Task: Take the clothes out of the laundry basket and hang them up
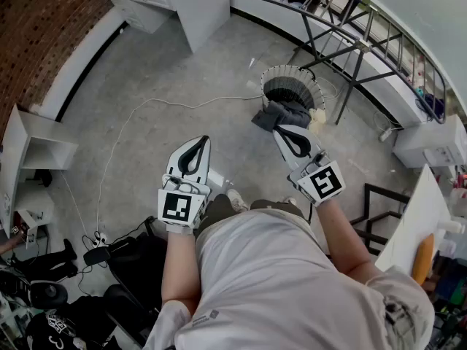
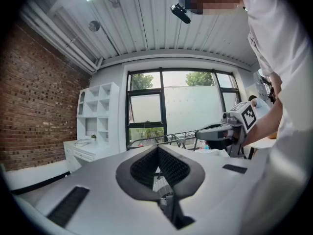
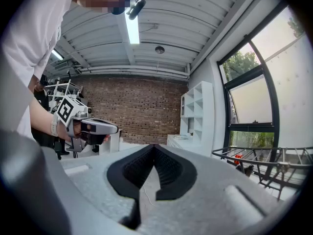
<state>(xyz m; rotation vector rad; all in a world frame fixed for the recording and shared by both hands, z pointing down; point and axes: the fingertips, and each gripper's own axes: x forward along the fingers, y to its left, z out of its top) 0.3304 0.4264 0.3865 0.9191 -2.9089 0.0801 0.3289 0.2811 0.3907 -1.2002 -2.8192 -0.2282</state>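
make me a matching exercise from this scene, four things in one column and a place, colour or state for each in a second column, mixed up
Things:
1. basket
2. clothes
3. drying rack
4. left gripper

Descriptions:
a. jaws together, nothing held
b. white, round, on the floor
c. dark heap on the floor against the basket's near side
d. black metal frame beyond the basket

Pairs: 1-b, 2-c, 3-d, 4-a
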